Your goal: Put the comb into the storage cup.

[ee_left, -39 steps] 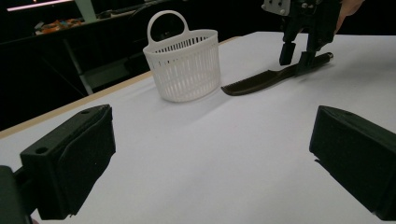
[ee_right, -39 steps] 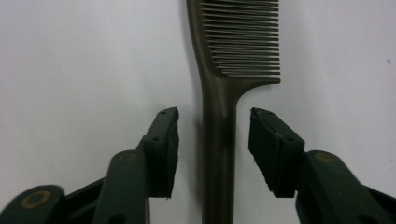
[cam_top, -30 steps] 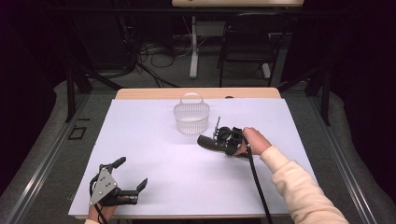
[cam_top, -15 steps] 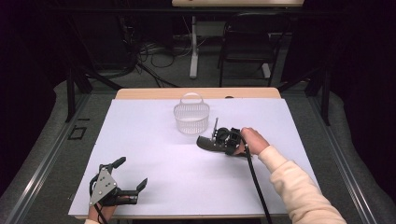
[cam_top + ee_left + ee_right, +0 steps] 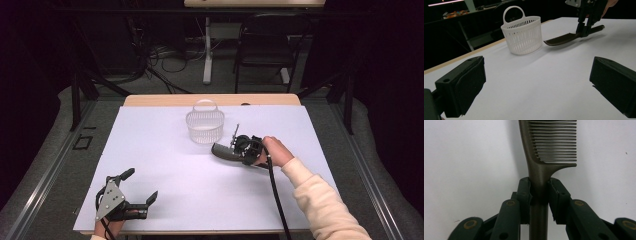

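At the near left the left gripper point(image 5: 134, 200) rests on the white table point(image 5: 165, 165), jaws spread, holding nothing. Farther right, the right gripper point(image 5: 539, 191) pinches the dark comb point(image 5: 549, 147) at its handle neck, just beside the white basket point(image 5: 205, 126). The comb looks light, stiff and smooth; the neck seems a good hold.

1. Left gripper point(image 5: 141, 187): at the near left of the table, held in the left hand point(image 5: 107, 227) at the bottom edge of the high view; jaws spread wide, nothing between them; grey three-cornered plate on top.
2. Right gripper point(image 5: 231, 149): right of centre, pointing leftward across the table; jaws have just been closing and now clamp a comb's handle point(image 5: 538, 192) on both sides.
3. Right hand point(image 5: 276, 151): wrapped round the gripper body; pale-sleeved forearm enters from lower right; cable trails toward the near edge.
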Demonstrator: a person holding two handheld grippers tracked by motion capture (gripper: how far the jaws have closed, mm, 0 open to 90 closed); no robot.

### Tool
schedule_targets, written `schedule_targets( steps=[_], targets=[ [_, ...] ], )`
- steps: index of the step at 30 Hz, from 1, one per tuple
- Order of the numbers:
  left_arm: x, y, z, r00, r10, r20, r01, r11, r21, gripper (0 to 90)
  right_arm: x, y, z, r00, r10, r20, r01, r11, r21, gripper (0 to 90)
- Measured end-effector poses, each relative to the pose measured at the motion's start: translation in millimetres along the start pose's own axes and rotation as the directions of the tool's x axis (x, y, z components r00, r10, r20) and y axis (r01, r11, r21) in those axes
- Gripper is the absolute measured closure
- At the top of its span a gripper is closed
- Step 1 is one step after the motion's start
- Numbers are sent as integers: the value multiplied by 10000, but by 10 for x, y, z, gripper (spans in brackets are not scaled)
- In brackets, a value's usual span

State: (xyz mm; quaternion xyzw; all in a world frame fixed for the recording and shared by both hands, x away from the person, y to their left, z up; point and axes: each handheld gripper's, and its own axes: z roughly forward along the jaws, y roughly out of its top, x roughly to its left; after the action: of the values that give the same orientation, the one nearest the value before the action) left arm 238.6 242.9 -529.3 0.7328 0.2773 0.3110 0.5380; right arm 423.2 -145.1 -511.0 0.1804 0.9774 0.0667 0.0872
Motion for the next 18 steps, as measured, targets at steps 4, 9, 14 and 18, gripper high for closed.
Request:
schedule_targets(
  steps=[4,9,14,18],
  targets=[
    [2,-2,1,10000,-26,-11,26,10000,9,5,7,-23,-50,10000,-9,-31,8,9998,-195,722],
    [0,-1,1,10000,-21,-10,21,10000,8,5,12,-53,-88,9999,97,-71,-100,9989,-452,722],
    [1,-2,1,10000,-28,-9,28,10000,9,5,19,-85,-131,9996,259,-139,-268,9974,-662,722],
    [2,-2,0,10000,-8,-19,8,10000,2,5,25,-101,-172,9992,345,-196,-359,9964,-766,722]
  ],
)
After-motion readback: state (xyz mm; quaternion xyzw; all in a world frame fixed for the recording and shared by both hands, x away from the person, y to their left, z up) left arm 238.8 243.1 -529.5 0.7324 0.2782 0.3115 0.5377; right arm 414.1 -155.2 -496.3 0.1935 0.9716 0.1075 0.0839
